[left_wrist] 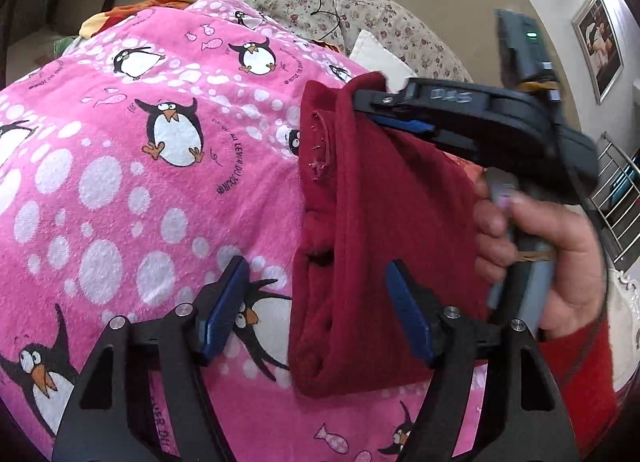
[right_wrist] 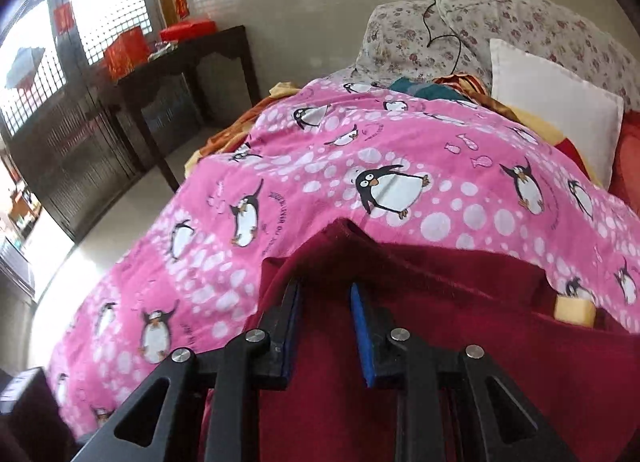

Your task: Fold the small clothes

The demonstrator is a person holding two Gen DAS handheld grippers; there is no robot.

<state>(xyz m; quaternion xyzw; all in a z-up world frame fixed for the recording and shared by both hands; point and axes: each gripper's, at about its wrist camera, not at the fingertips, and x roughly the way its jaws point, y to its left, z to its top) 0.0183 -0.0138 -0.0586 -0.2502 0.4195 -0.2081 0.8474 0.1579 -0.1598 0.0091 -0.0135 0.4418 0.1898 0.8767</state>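
A dark red garment (left_wrist: 380, 246) hangs in folds over the pink penguin blanket (left_wrist: 140, 182). My right gripper (left_wrist: 370, 102), seen from the left wrist view, is shut on the garment's top edge and holds it up. In the right wrist view its fingers (right_wrist: 324, 294) pinch the red cloth (right_wrist: 440, 342), which peaks between them. My left gripper (left_wrist: 316, 306) is open, its blue pads either side of the garment's lower hanging part, not closed on it.
The pink blanket (right_wrist: 360, 190) covers a bed or sofa. Floral cushions (right_wrist: 500, 26) and a white pillow (right_wrist: 556, 106) lie at the far end. A dark wooden table (right_wrist: 180, 62) with red boxes stands to the left on the tiled floor.
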